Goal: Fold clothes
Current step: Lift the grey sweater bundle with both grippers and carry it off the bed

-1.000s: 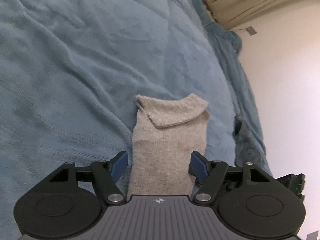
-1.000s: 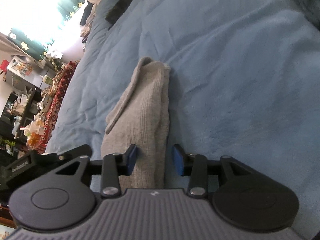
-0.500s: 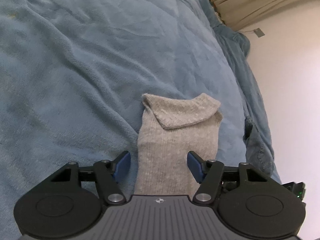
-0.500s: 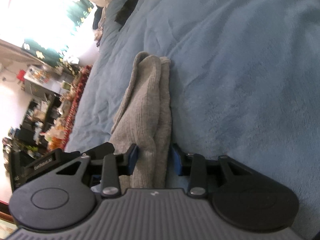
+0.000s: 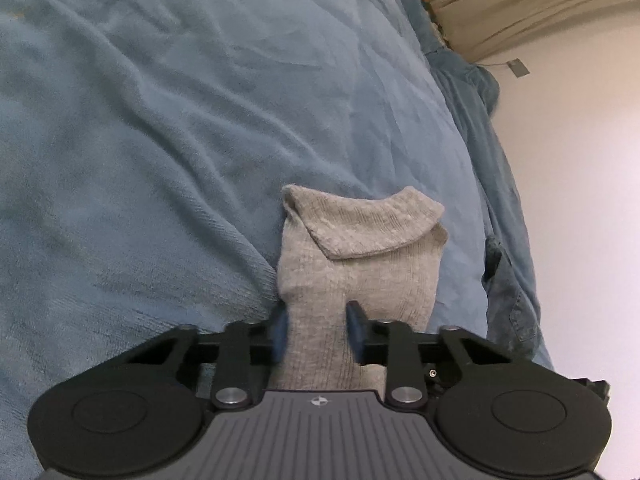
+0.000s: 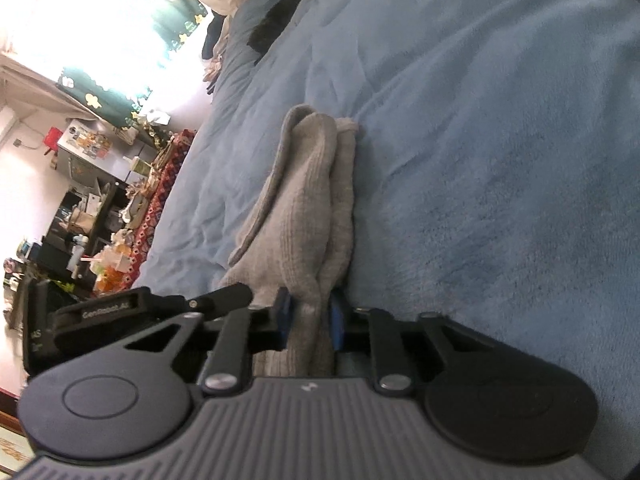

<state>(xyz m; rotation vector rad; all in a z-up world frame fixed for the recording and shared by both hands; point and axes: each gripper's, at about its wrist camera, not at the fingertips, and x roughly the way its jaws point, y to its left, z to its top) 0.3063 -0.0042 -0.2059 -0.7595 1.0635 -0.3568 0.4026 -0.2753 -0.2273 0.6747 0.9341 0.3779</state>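
Both the left gripper (image 5: pixel 316 330) and right gripper (image 6: pixel 310 320) are closing on grey socks (image 5: pixel 360 264) at frame centre, pads pinching; a lift should keep the layers together above the blue blanket (image 5: pixel 160 120).

sock (image 5: pixel 360 264): grey, ribbed knit
bed cover (image 5: pixel 180 120): plain blue
tool pads (image 6: pixel 338 320): blue
cloth at left (image 6: pixel 160 196): red, patterned

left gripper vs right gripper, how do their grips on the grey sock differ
The left gripper pinches part of the grey sock, seen flat with its folded-over end; the right gripper squeezes it edge-on, bunched thin. The left jaws stand wider apart. Both are closing on the sock, pads pressing it, over the blue blanket.
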